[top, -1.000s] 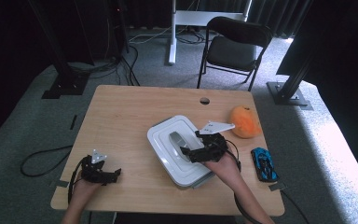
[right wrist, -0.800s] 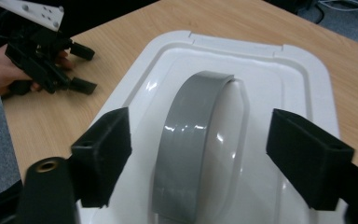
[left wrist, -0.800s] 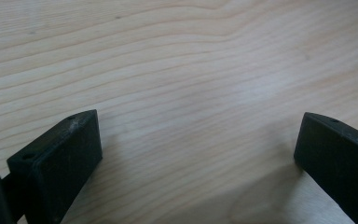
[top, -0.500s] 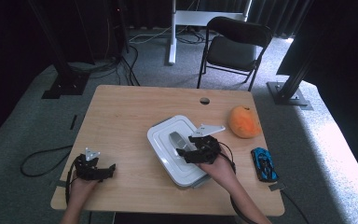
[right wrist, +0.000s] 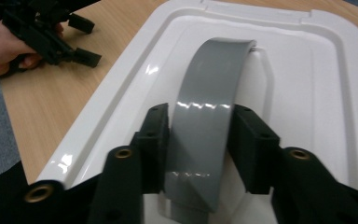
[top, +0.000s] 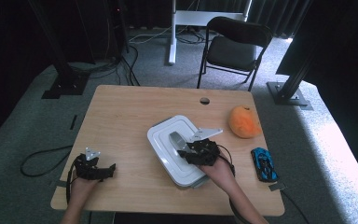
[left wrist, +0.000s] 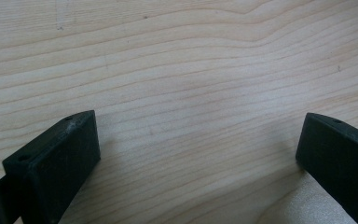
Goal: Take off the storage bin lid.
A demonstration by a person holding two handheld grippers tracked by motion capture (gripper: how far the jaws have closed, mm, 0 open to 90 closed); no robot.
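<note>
Gripping the grey handle point(right wrist: 205, 135) of the white box point(top: 165, 144), the right gripper point(right wrist: 200, 135) has just been closing, and its two black jaws now press the handle's sides. The lid looks shut, so lifting is not yet done. The box is smooth, shiny plastic with round corners; the handle is a curved strap. Left of the box, the left gripper point(left wrist: 198, 154) gapes wide over bare grainy wood of the table point(top: 121, 116), holding nothing.
</note>
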